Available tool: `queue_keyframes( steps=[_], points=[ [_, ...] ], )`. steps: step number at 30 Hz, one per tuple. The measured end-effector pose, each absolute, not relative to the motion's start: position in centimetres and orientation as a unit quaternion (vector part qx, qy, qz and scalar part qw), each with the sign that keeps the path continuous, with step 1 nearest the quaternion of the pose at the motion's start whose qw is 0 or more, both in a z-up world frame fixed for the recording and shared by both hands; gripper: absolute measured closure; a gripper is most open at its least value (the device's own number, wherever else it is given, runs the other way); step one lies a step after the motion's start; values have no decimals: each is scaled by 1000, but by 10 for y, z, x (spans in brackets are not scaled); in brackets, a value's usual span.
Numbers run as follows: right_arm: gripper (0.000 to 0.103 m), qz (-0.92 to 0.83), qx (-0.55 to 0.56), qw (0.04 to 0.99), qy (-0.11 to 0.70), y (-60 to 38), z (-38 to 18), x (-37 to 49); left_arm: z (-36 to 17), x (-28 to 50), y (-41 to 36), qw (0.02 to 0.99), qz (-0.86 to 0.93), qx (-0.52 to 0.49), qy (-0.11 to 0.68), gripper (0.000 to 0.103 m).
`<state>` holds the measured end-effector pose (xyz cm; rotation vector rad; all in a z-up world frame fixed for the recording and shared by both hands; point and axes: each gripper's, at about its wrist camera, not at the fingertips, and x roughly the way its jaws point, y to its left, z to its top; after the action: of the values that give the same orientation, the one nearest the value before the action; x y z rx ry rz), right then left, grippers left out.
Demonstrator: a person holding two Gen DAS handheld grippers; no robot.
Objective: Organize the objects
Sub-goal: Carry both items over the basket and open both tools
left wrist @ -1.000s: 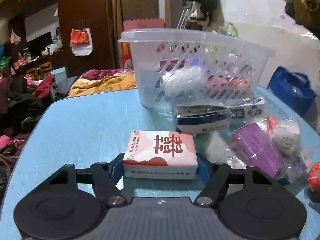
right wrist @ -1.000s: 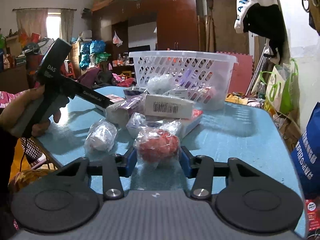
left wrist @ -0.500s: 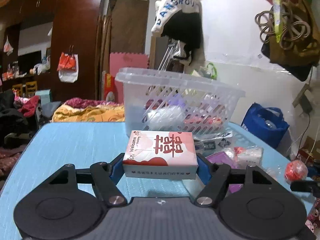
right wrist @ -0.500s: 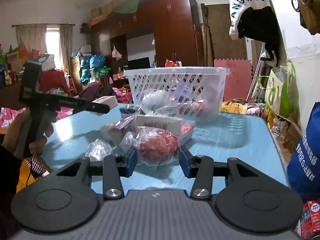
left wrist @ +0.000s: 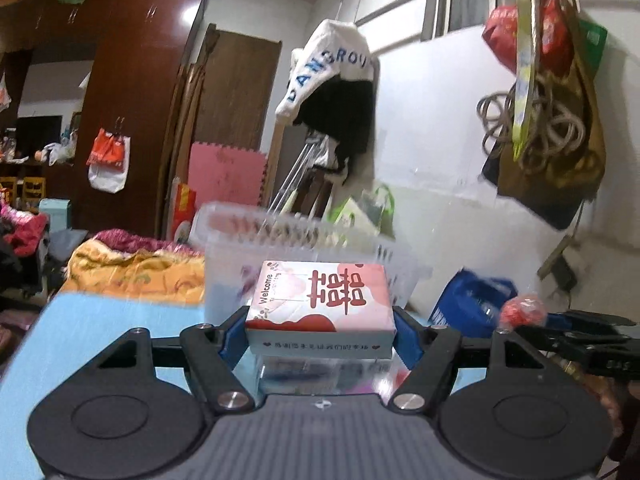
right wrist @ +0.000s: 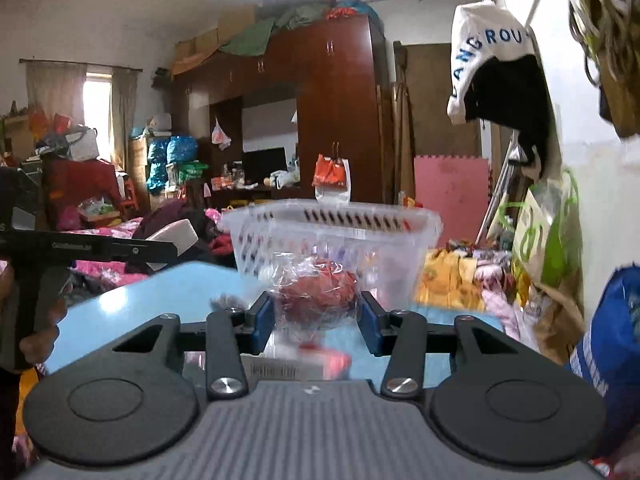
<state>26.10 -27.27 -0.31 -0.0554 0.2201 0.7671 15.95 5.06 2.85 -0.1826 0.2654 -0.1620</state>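
Above table [left wrist: 100, 332]: both loads are held before basket [right wrist: 332, 236], seemingly lifted
Left gripper [left wrist: 320, 330]: clamped on box [left wrist: 320, 308]
Right gripper [right wrist: 318, 316]: pinched on red bundle [right wrist: 320, 294]

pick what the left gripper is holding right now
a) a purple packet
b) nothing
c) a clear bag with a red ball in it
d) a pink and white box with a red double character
d, since the left gripper has its blue pads pressed on both sides of the pink and white box.
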Motion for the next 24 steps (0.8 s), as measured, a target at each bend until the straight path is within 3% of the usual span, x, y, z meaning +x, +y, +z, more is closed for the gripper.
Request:
queue_keyframes(
  steps=[9,17,21,23,24],
  points=[
    [55,349,-63,929,103,-218,60,347,92,253,43,981,-28,-86,170,28],
    [55,351,-75,922,145,-190,31,400,78,315,36,969,8,-81,234,28],
    [53,343,-84,925,141,-186,27,398,76,321,37,972,17,-81,222,27],
    [30,329,-85,935,105,-190,34,393,75,321,44,972,21,-94,215,11],
    [0,315,-82,942,86,-192,37,388,73,322,48,969,23,-110,219,9]
  ],
)
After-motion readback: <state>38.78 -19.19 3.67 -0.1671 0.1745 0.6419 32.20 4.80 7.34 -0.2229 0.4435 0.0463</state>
